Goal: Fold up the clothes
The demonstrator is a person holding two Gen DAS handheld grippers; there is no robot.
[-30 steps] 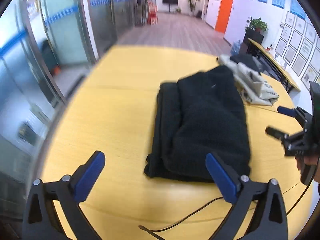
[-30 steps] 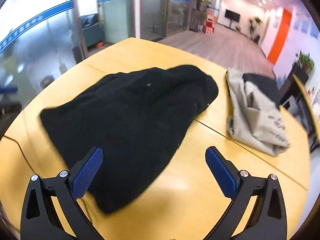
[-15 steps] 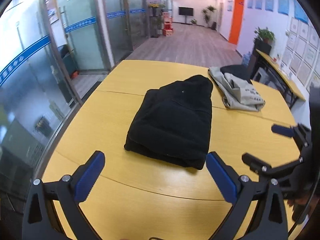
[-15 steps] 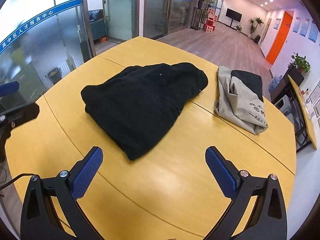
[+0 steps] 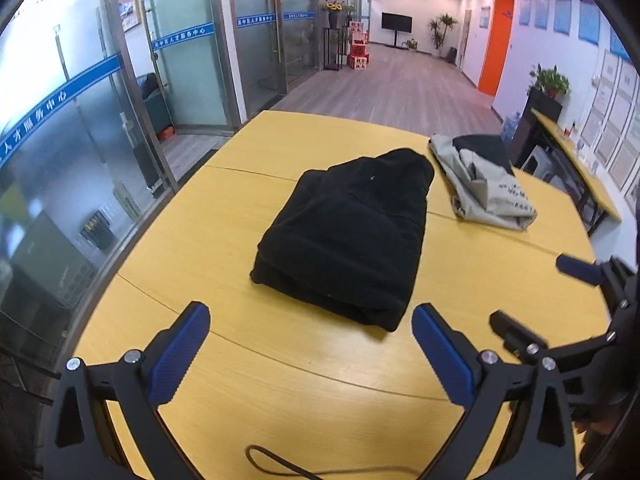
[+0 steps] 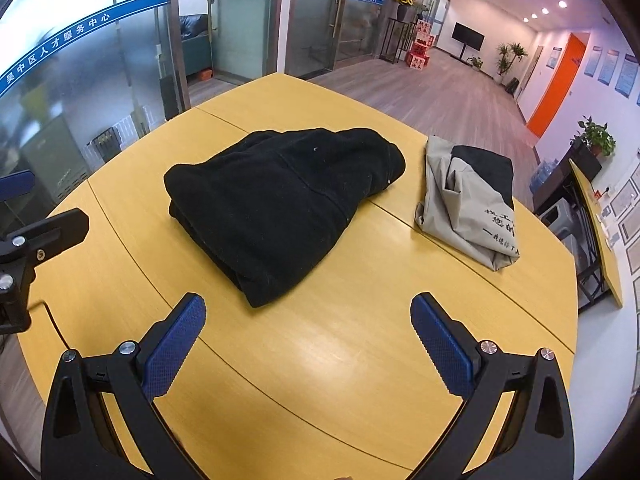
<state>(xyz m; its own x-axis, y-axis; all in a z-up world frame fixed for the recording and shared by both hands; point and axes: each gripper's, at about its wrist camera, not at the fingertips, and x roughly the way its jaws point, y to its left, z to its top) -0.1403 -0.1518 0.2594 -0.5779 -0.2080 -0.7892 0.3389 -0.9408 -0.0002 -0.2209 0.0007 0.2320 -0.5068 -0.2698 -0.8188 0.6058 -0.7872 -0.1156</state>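
A folded black fleece garment lies in the middle of the yellow table; it also shows in the right wrist view. A folded grey and black garment lies behind it to the right, seen too in the right wrist view. My left gripper is open and empty, held above the table short of the black garment. My right gripper is open and empty, also short of it. The right gripper shows at the right edge of the left wrist view, the left gripper at the left edge of the right wrist view.
A black cable lies on the table near the front edge. Glass partitions stand to the left. Another desk and a plant stand at the right wall. The table's rounded edge runs along the left.
Both grippers have pulled back and up from the black garment, which now lies folded and farther off in both views. Both stay open.
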